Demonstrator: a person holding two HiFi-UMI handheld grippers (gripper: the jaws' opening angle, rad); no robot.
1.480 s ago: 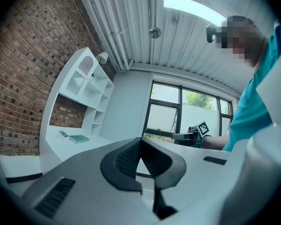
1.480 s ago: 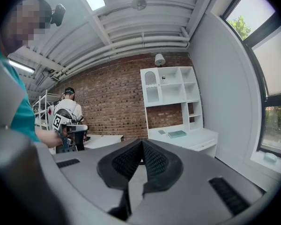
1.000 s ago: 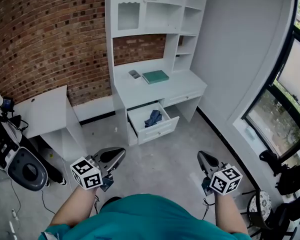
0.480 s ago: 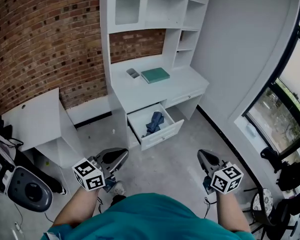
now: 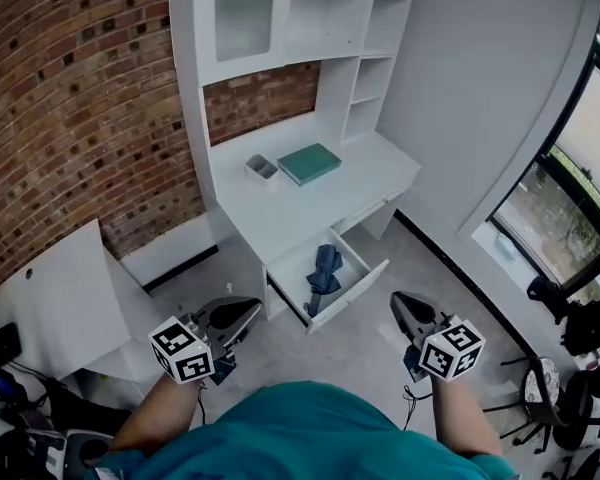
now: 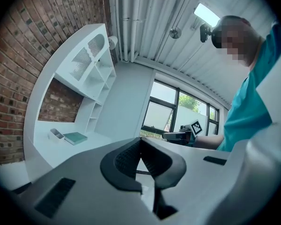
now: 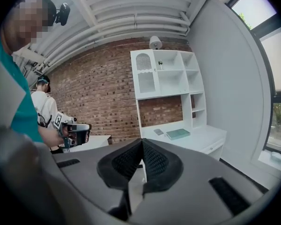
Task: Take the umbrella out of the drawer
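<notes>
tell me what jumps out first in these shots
The open drawer of the white desk draws the eye, a dark blue umbrella lying inside it. On the desktop a green book sits beside a small grey tray. Near the bottom, the left gripper and right gripper, both shut and empty, point toward the desk.

Open floor (image 5: 320, 353) before drawer (image 5: 352, 290); desktop (image 5: 280, 218) overhangs rear.

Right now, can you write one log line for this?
umbrella: in open drawer, untouched | left claw: shut, empty | right claw: shut, empty
</notes>
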